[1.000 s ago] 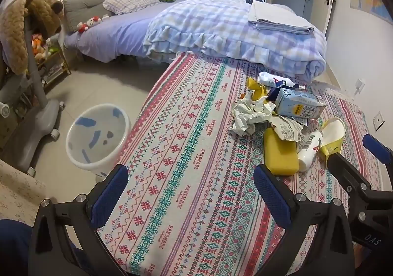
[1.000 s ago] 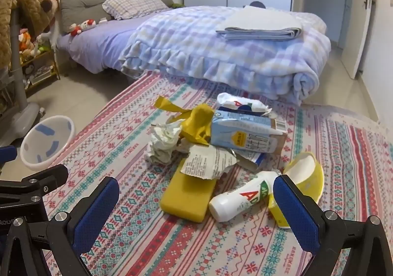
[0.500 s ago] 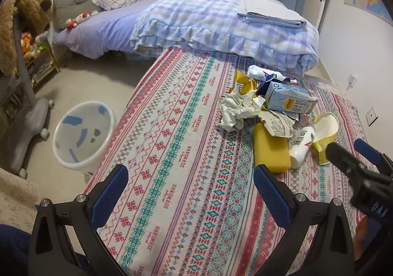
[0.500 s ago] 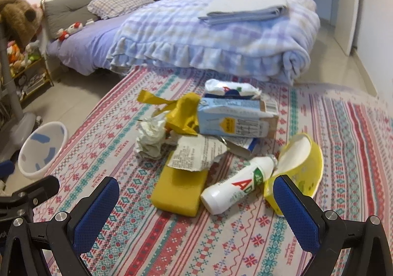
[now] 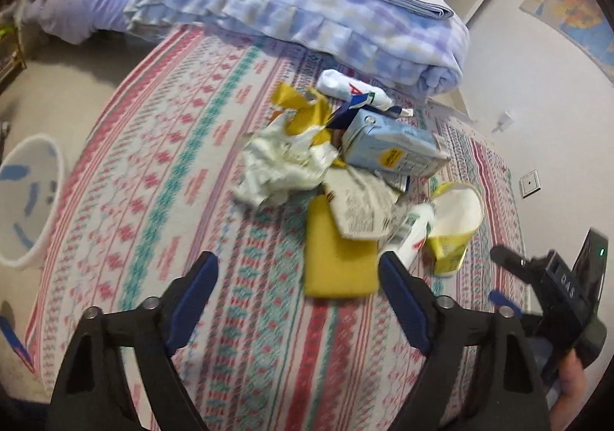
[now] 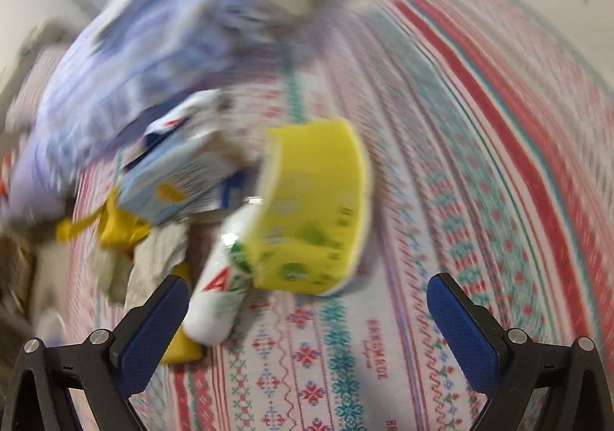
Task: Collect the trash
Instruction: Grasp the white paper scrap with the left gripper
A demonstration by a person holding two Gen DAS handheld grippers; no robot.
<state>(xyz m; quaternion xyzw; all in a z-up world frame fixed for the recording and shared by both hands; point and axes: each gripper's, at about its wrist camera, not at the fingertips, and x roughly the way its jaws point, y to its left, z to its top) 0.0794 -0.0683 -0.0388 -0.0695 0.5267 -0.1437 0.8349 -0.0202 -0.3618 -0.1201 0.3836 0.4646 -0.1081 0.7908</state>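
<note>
Trash pile sits mid patterned cloth (image 5: 161,170), in front of folded blanket (image 5: 291,5). Yellow cup (image 6: 314,208) on its side, touching white bottle (image 6: 222,277); blue carton (image 5: 391,151), crumpled paper (image 5: 280,166), yellow sponge (image 5: 337,262) beside. L gripper (image 5: 297,296) wide open, empty, near sponge. R gripper (image 6: 307,319) wide open, empty, just short of cup; R view blurred. White bin (image 5: 27,197) on floor, L of cloth.
</note>
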